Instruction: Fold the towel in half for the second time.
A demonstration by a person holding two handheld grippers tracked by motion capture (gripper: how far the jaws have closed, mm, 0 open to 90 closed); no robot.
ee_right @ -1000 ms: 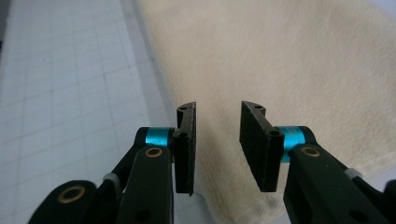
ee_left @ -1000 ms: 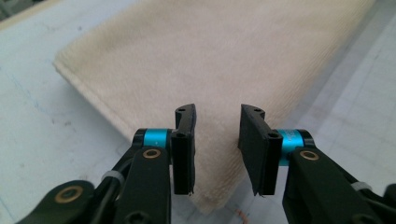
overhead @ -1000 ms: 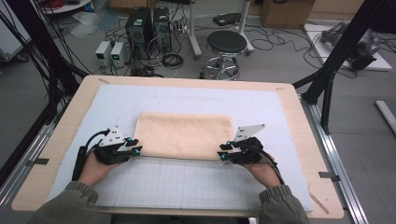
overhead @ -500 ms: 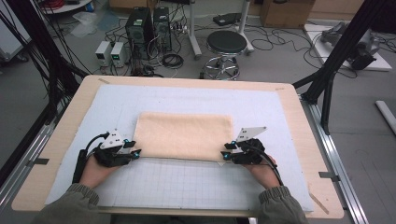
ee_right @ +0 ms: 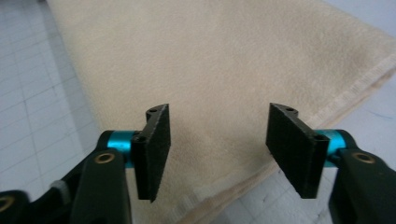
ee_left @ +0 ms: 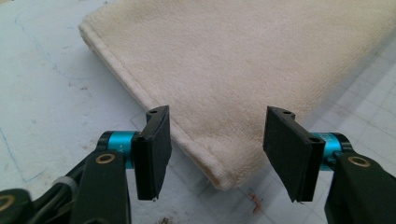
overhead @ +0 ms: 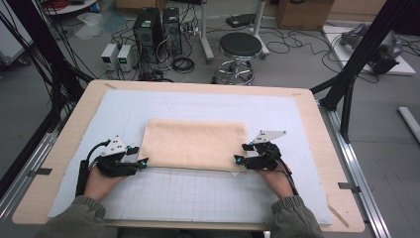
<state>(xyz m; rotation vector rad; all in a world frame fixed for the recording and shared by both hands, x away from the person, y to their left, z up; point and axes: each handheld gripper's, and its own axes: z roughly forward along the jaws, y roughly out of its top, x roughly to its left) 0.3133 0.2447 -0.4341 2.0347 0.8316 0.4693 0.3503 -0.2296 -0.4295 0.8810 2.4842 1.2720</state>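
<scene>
Between both sets of jaws sits a near corner of the folded towel (overhead: pixel 194 144); your left gripper (ee_left: pixel 217 144) & right gripper (ee_right: pixel 217 149) have just been opening, pads off the cloth, gripping nothing.

My wooden counter (overhead: pixel 317 124) carries a pale blue gridded mat (overhead: pixel 198 193) over most of its top; mid-frame on it lies a folded beige towel (overhead: pixel 195 144), seemingly doubled.

We find no word, label, brand or number that can be read anywhere. The mat (overhead: pixel 208 193) bears only a plain printed grid, and the small green displays on the boxes (overhead: pixel 118 56) beyond the table are too blurred for us to read.
</scene>
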